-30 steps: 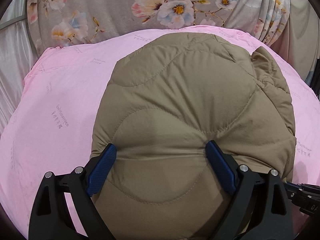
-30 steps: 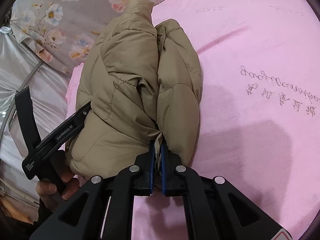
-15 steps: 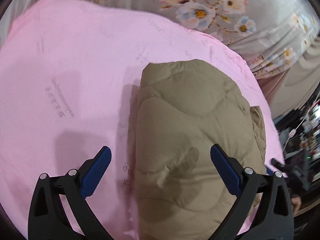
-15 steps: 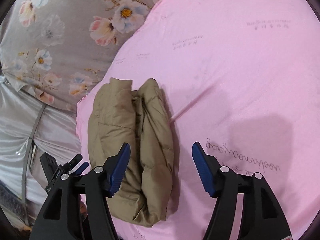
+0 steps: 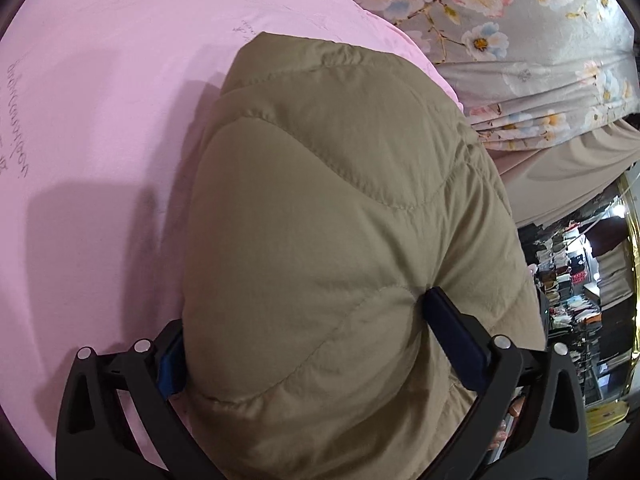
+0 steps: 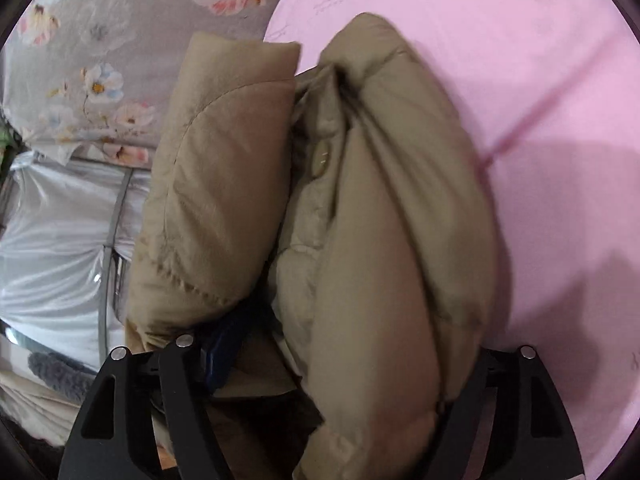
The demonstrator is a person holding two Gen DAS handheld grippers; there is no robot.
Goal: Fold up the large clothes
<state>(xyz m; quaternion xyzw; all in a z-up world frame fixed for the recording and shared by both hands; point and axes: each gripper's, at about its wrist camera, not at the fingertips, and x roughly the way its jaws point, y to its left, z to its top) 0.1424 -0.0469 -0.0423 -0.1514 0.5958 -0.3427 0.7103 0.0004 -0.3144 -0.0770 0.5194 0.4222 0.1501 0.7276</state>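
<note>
One pink sheet bears script, seemingly illegible, beside jacket.

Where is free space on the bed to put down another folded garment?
The pink sheet is bare to the left of the folded tan jacket in the left wrist view, and to its right in the right wrist view. It is crowded on the jacket's other side, toward the floral bedding.
</note>
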